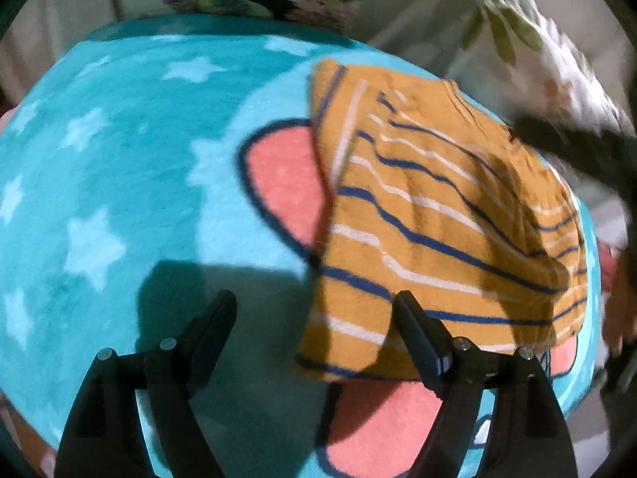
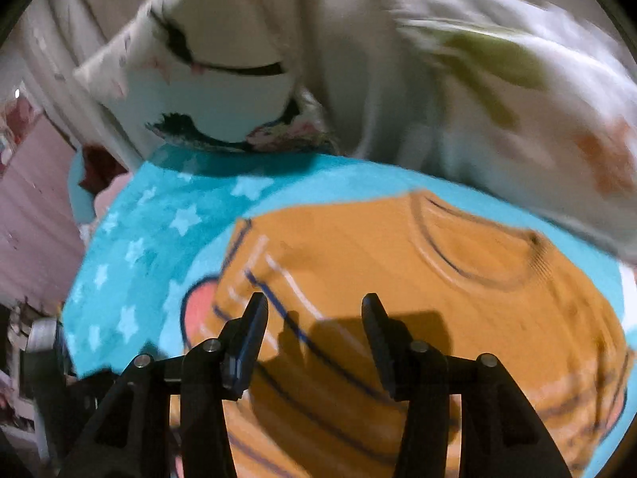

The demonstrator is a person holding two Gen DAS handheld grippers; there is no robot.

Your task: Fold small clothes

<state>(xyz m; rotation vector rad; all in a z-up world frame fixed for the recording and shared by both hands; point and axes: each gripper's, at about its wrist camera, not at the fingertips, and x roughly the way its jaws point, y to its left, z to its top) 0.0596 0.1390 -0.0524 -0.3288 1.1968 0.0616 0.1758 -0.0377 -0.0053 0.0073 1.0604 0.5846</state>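
An orange shirt point(image 1: 438, 215) with blue and white stripes lies partly folded on a turquoise star-patterned blanket point(image 1: 119, 167). My left gripper point(image 1: 314, 298) is open and empty, above the blanket by the shirt's near left corner. In the right wrist view the shirt point(image 2: 418, 279) shows its round neckline facing up. My right gripper point(image 2: 314, 302) is open and empty, hovering over the shirt's striped part. The dark blurred shape at the right of the left wrist view point(image 1: 577, 147) is the other gripper, above the shirt's far edge.
The blanket point(image 2: 167, 219) has pink cartoon patches point(image 1: 286, 175) with dark outlines. White bedding with leaf print point(image 2: 497, 59) lies behind it. A white pillow with eyelash drawings point(image 2: 207, 71) sits at the blanket's far edge. Pink furniture point(image 2: 32, 219) stands at the left.
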